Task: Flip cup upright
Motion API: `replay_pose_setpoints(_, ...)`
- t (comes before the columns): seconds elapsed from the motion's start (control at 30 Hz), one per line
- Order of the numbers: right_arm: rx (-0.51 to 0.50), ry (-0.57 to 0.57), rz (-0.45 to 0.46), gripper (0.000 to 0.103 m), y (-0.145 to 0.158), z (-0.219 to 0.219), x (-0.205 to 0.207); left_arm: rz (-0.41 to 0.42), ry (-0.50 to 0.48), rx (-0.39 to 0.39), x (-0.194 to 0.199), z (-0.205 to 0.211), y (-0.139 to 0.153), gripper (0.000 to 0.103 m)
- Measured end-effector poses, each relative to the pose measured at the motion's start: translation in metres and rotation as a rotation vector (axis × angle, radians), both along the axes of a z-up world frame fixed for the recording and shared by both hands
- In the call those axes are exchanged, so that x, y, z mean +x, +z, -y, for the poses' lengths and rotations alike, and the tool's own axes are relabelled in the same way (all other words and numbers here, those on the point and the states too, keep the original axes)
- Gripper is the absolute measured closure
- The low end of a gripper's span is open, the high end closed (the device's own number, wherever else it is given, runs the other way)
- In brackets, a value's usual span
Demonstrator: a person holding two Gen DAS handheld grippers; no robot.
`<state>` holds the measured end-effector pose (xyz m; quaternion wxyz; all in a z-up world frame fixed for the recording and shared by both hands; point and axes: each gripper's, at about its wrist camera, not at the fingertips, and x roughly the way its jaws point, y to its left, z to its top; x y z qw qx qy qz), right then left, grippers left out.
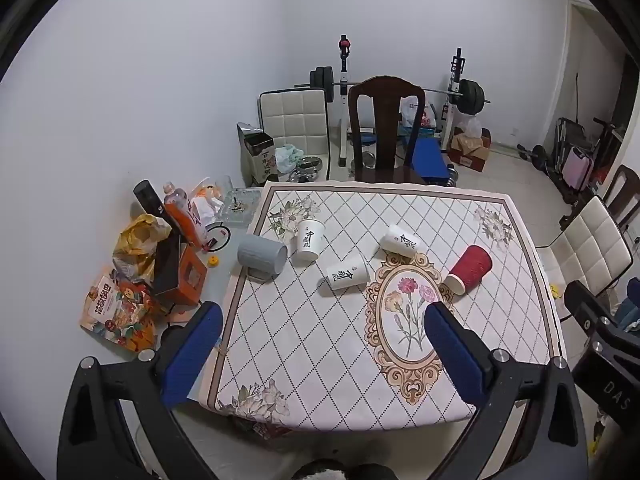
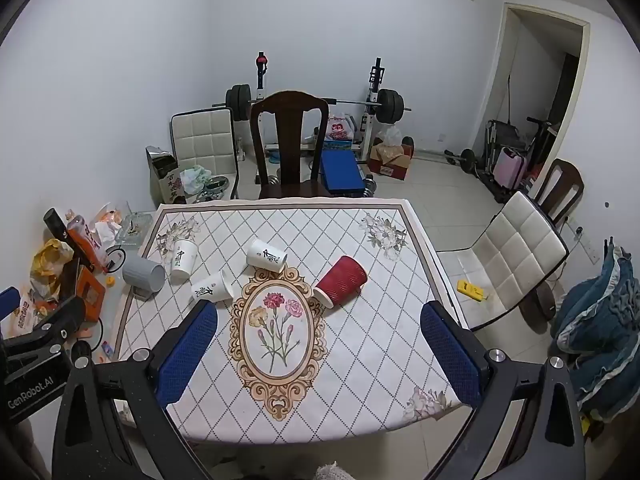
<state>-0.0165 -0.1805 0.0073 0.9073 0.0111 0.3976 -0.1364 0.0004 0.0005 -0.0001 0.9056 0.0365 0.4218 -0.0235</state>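
Five cups lay on their sides on the tablecloth [image 1: 360, 380] ahead of me, and none stood up. From the left I saw the grey cup [image 1: 262, 256] at the cloth's edge, its mouth toward me and nothing inside that I could see. Next came three white cups: the first white cup [image 1: 308, 239], the middle white cup [image 1: 347, 272], and the far white cup [image 1: 401, 241]. Last was the red cup [image 2: 341, 281], lying slanted with its open mouth pointing down-left, toward the flower picture. My left gripper [image 1: 322, 320] hung wide open, holding nothing. My right gripper [image 2: 319, 318] did too. The red cup lay just ahead, between the right fingers, so I judged the right hand was nearer. I could not see inside the cups.
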Motion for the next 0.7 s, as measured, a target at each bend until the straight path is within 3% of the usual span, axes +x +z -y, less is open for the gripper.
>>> replay_pose_setpoints(0.7, 0.009, 0.002, 0.001, 0.000, 0.001, 0.000, 0.000, -0.006, 0.000, 0.007, -0.001, 0.006, -0.002, 0.000)
